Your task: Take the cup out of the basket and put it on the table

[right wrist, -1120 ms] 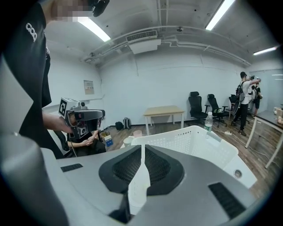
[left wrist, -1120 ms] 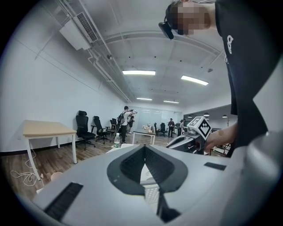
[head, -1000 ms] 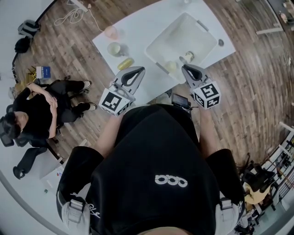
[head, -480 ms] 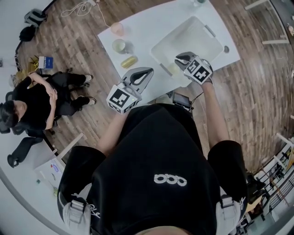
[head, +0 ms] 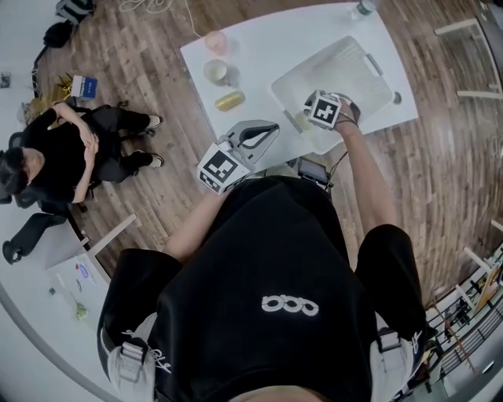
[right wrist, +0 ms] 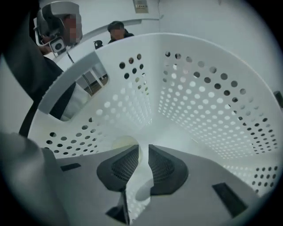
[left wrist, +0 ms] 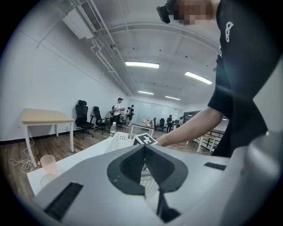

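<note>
The white perforated basket (head: 369, 59) stands on the white table (head: 267, 47). My right gripper (head: 324, 110) reaches down into the basket's near left corner. Its jaws (right wrist: 144, 148) stand a narrow gap apart with nothing between them. Just past its left fingertip a pale cream round thing (right wrist: 123, 142) lies on the basket floor; I cannot tell if it is the cup. My left gripper (head: 271, 129) is shut and empty, hovering at the table's near edge, left of the basket (left wrist: 120, 140).
A pink cup (head: 216, 41), a pale green cup (head: 217, 72) and a yellow object (head: 229, 100) stand on the table's left part. A bottle (head: 363, 8) is at its far edge. A person (head: 71, 157) sits on the floor at left.
My right gripper has moved forward from the table's near edge and down into the basket. The left gripper has stayed near the table's edge, shut.
</note>
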The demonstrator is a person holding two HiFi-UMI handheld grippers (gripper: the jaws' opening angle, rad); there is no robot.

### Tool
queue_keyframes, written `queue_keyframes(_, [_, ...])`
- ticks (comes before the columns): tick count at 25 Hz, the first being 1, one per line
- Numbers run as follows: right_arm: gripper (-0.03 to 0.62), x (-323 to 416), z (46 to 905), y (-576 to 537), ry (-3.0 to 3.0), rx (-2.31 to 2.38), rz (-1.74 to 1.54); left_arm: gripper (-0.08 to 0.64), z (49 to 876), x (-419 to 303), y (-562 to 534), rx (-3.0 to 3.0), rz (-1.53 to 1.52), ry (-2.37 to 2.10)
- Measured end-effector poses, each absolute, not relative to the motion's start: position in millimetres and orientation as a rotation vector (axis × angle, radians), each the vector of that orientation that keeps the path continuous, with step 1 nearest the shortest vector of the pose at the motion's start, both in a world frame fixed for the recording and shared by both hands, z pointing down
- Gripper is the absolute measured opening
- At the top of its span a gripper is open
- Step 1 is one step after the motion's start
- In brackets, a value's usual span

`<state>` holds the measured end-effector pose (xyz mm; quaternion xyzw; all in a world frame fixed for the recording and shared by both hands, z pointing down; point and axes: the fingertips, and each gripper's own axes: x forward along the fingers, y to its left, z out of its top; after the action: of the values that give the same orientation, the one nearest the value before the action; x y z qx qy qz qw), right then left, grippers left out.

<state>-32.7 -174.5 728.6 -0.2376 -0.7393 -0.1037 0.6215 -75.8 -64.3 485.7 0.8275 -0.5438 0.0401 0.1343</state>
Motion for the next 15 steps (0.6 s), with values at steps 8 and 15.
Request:
queue_keyframes(8, [0.057, -26.5, 758.8, -174.1, -1.602, -0.585, -0.265, 0.008, 490.0, -87.6, -58.0, 2.361, 0.127, -1.62])
queue_keyframes(15, [0.057, -21.8, 780.8, -178.3, -1.536, -0.582, -0.295, 0.008, 494.2, -93.0, -56.8, 2.342, 0.126, -1.633])
